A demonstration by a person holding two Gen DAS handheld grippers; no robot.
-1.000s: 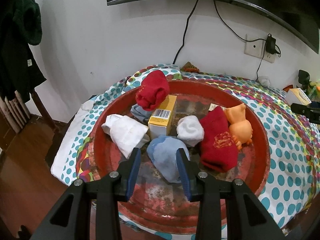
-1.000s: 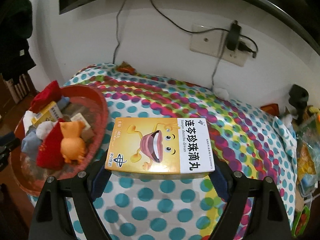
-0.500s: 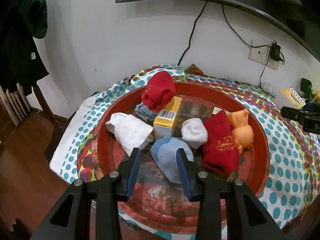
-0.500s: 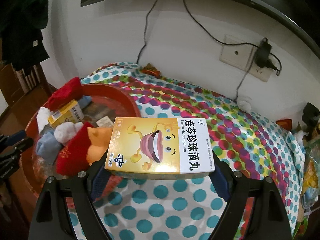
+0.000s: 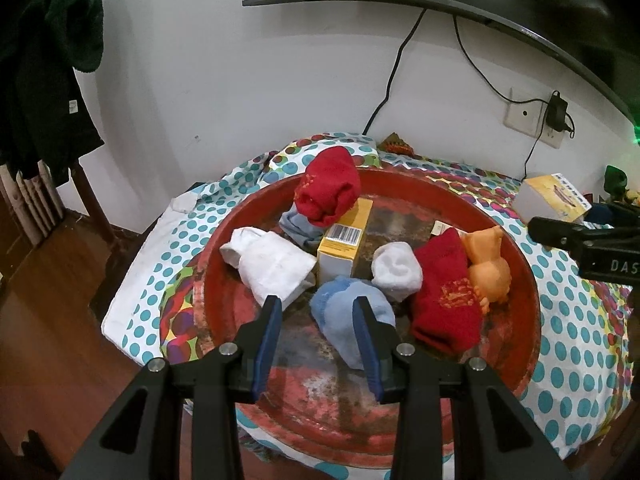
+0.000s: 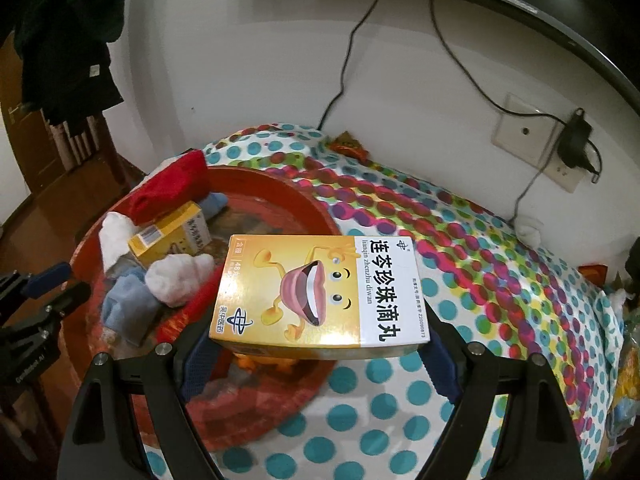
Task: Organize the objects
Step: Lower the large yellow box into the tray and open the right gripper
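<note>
Left wrist view: red tray (image 5: 528,280) on polka-dot cloth (image 5: 576,320) by white wall (image 5: 240,80).

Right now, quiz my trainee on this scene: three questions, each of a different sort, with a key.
1. True or false: the right gripper is empty.
2. Which lies nearest the left gripper? A) red sock B) light blue sock C) orange toy
3. Fill in: the socks lie in a round red ____.

Key:
1. False; it holds the yellow medicine box.
2. B, the light blue sock.
3. Tray.
</note>
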